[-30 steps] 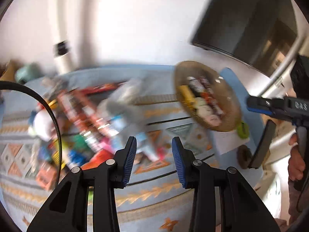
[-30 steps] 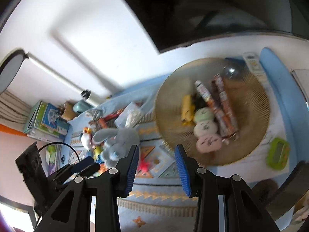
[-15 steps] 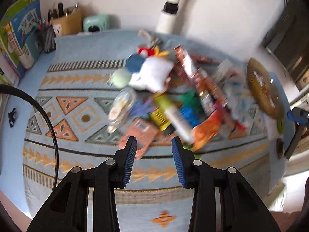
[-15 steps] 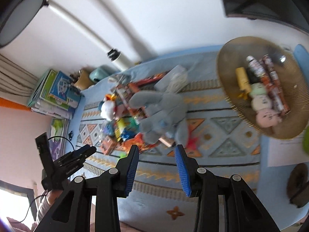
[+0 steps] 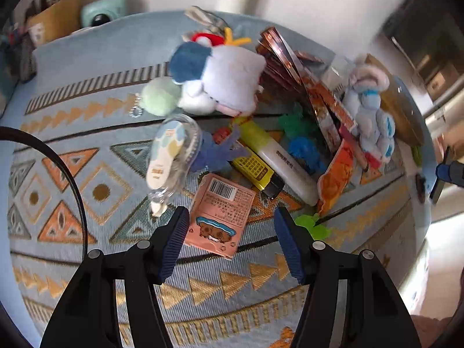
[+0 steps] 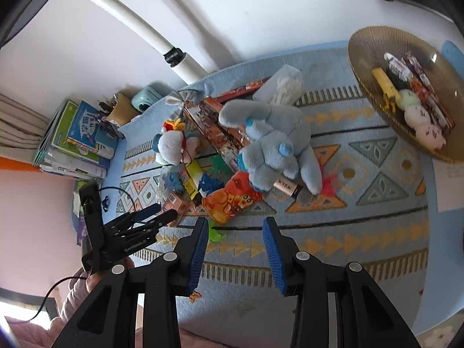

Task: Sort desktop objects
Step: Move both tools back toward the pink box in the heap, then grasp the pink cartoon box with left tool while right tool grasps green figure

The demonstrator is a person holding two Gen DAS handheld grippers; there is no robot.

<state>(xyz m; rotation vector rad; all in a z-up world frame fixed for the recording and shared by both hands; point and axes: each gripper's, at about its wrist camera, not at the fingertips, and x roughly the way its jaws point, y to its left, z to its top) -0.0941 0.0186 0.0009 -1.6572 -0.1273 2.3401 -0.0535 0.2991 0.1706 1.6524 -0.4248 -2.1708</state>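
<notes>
Clutter fills the middle of my left view: plush toys, snack packets, a yellow marker and a pink card (image 5: 221,214) heaped on the patterned cloth (image 5: 87,191) over the tabletop. I hold my left claw (image 5: 227,242) released, jaws wide, straddling the near end of that pink card at lower centre. It lies flat at the near edge of the pile, so it looks like the easiest piece to lift without disturbing the rest. My right claw (image 6: 235,246) is also released and empty, hanging over bare cloth at the lower centre of its view, short of the orange packet (image 6: 230,201) and the grey plush (image 6: 272,148). The basket (image 6: 365,66) at upper right of that view already carries a few sorted pieces, so I judge it to be where things go.

Half a second ago my left jaws were set narrower and the pile sat farther off. Now they are spread and the card lies right between them. My right view has swung slightly, putting the basket nearer the frame edge.
</notes>
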